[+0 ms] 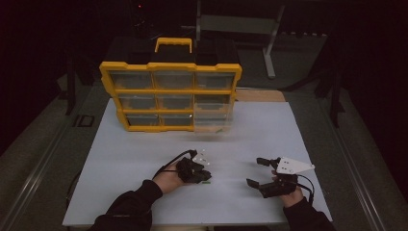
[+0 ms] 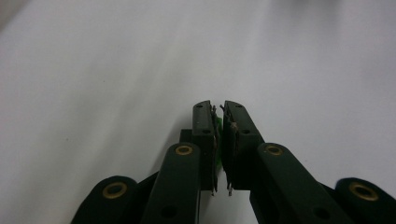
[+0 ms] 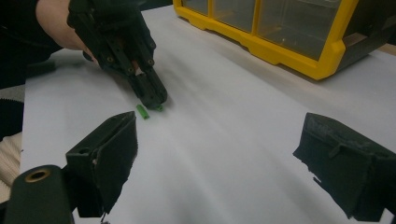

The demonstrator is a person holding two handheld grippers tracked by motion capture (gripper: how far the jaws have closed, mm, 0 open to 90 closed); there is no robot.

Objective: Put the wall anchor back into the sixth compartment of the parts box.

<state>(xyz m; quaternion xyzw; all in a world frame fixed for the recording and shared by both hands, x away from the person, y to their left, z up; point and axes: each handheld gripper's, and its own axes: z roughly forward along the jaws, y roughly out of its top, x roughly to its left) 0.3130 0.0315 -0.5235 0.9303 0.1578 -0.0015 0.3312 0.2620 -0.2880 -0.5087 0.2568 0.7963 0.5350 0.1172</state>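
Observation:
My left gripper (image 1: 206, 177) points down at the white table (image 1: 144, 154), tips on the surface. Its jaws stand nearly together, and a small green piece (image 2: 217, 133) is pinched between the pads. From the right gripper view, the left gripper (image 3: 156, 100) shows that green piece (image 3: 160, 108) at its tips. A second small green piece (image 3: 142, 112) lies loose on the table just beside them. My right gripper (image 1: 256, 172) rests near the front right of the table with its jaws wide apart. Nothing sits between the right gripper (image 3: 224, 149) jaws.
A yellow organizer (image 1: 171, 96) with clear drawers and a yellow handle stands upright at the back of the table; one lower right drawer sticks out. Several tiny white pieces (image 1: 202, 155) lie just beyond my left gripper. The surroundings are dark.

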